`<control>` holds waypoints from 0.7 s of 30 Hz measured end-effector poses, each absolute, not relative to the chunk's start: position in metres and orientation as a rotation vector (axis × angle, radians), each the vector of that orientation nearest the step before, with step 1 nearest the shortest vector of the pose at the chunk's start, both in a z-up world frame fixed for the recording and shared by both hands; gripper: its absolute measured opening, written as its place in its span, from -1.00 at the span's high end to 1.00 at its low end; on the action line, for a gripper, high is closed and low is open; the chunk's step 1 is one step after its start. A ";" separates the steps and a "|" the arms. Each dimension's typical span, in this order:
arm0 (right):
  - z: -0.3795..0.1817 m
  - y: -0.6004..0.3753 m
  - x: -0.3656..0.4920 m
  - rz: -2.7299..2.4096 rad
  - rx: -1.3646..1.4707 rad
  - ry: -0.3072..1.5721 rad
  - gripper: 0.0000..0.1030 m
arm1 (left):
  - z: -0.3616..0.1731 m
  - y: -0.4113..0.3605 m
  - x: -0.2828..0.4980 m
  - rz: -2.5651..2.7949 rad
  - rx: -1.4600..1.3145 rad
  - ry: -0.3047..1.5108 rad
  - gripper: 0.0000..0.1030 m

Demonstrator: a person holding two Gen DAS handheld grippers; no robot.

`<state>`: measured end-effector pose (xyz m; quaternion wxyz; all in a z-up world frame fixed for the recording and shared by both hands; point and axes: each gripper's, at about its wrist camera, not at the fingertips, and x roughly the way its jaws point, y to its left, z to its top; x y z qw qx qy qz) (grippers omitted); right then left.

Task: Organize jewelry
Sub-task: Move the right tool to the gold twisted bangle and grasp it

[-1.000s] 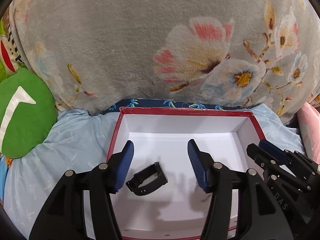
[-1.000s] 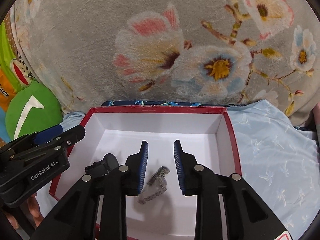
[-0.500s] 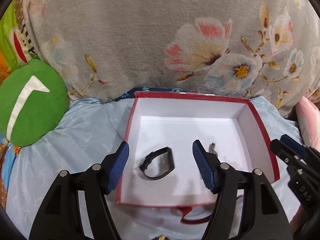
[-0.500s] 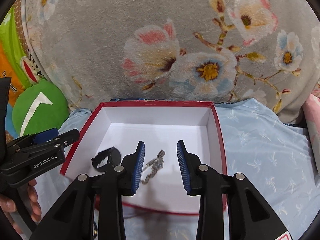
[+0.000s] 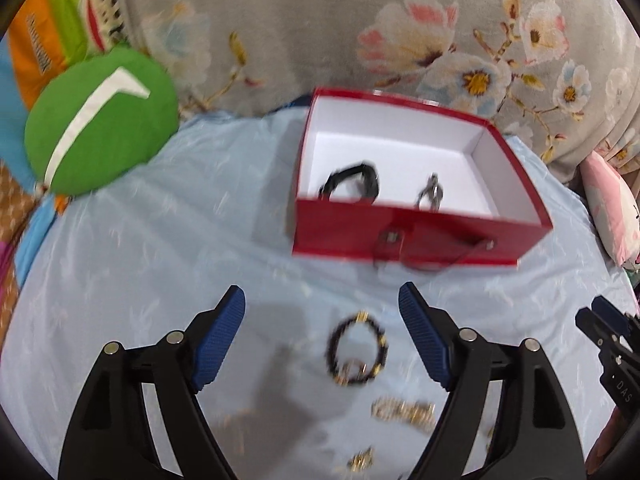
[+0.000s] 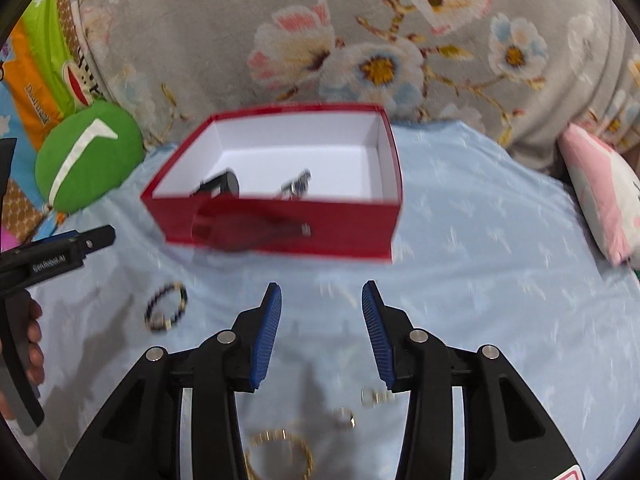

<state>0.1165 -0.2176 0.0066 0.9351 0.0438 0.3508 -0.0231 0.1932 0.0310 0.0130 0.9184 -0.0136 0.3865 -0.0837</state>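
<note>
A light blue bedsheet (image 5: 168, 208) with a faint white sprig pattern covers the surface. Behind it hangs a grey plush blanket (image 5: 304, 20) printed with pink, white and blue flowers on brown stems. A round green cushion (image 5: 100, 120) bearing a white angled stripe lies at the left, touching the sheet's edge. Beyond the cushion lies an orange and green printed fabric (image 6: 36, 72) with a red mouth motif and blurred lettering. A pink and white soft pillow (image 6: 600, 192) rests at the right edge of the sheet.
</note>
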 end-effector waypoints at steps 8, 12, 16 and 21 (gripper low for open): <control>-0.051 -0.215 0.065 -0.031 0.152 0.854 0.21 | -0.025 0.046 0.145 -0.118 -0.037 0.866 -0.49; -0.068 -0.210 0.059 -0.042 0.157 0.882 0.22 | -0.034 0.045 0.133 -0.122 -0.043 0.881 -0.49; -0.076 -0.209 0.060 -0.045 0.171 0.899 0.25 | -0.040 0.043 0.127 -0.132 -0.068 0.906 -0.49; -0.083 -0.204 0.058 -0.040 0.156 0.913 0.43 | -0.043 0.041 0.121 -0.137 -0.077 0.915 -0.49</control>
